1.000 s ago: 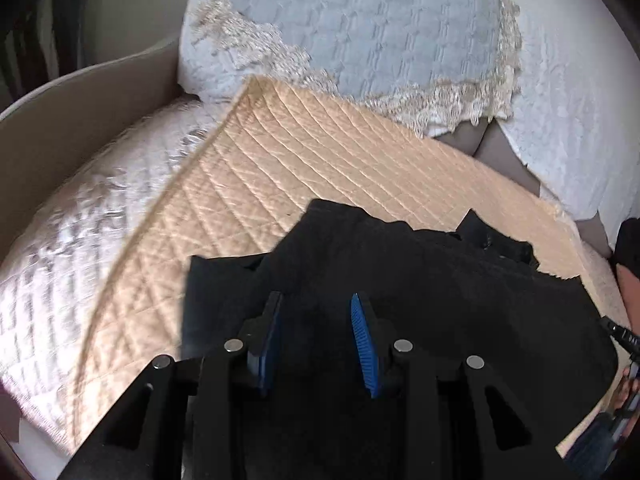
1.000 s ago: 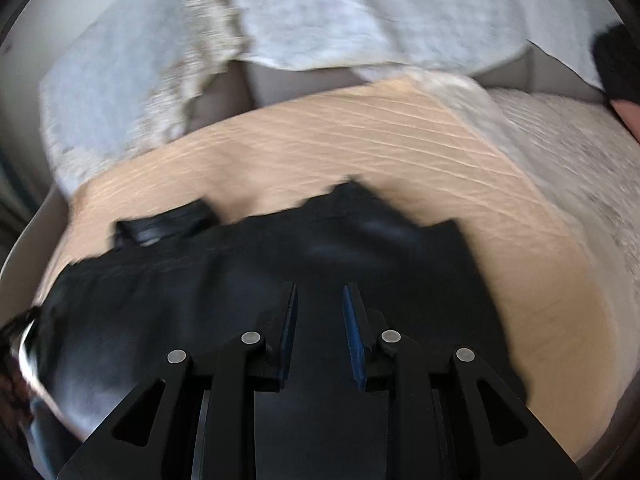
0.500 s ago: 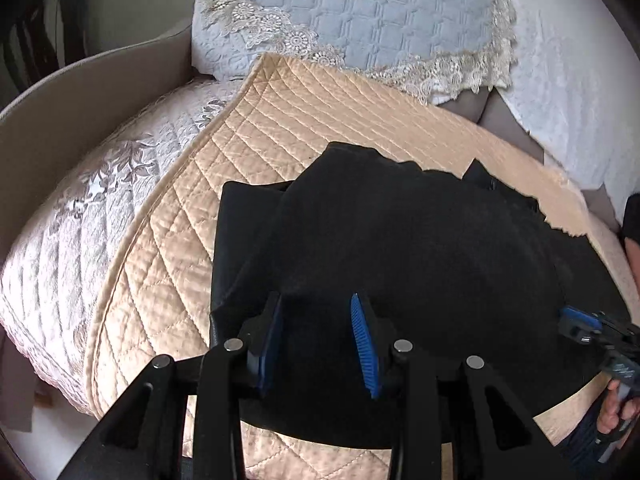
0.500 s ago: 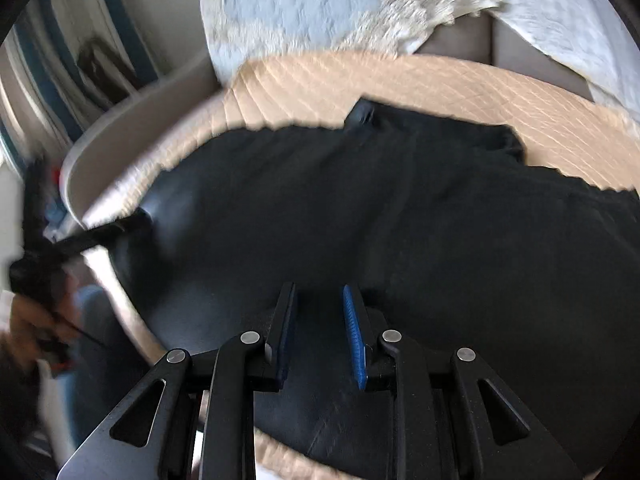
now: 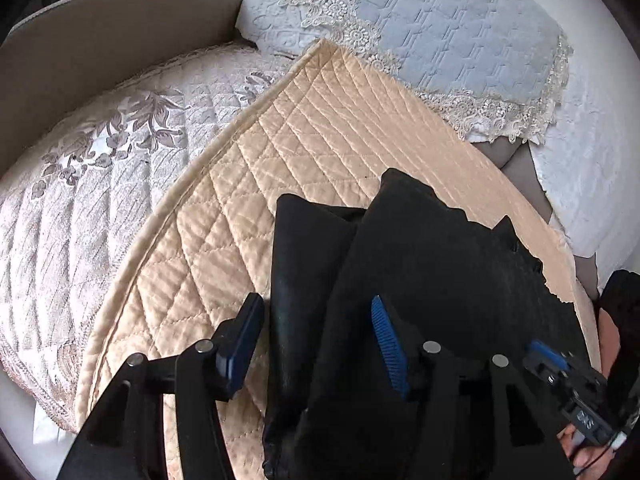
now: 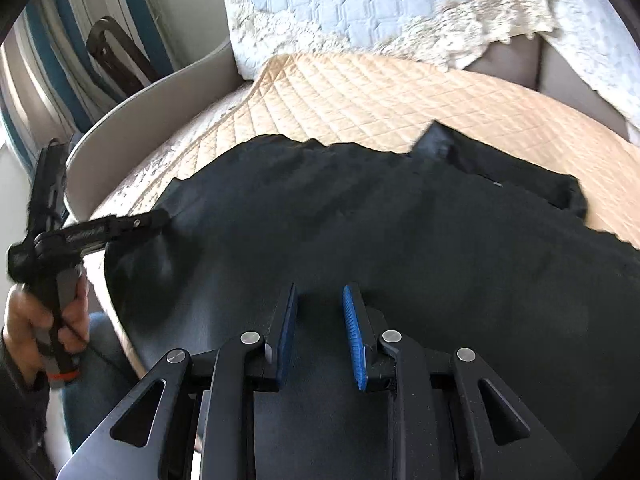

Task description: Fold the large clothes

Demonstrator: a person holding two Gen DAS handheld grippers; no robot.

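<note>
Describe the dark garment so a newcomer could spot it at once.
Start at the sofa and find the peach quilted mat spread over its seat. The black garment lies on that mat, at its near edge. It is the only dark cloth there; the cushion covers around it are pale and lace-trimmed.

You have one black fabric garment (image 5: 436,280) lying on one peach quilted satin cover (image 5: 304,152). Behind it you have one pale blue quilted cushion with lace trim (image 5: 440,28). You hold two black two-finger grippers with blue pads: left gripper (image 5: 316,344), right gripper (image 6: 320,332).
</note>
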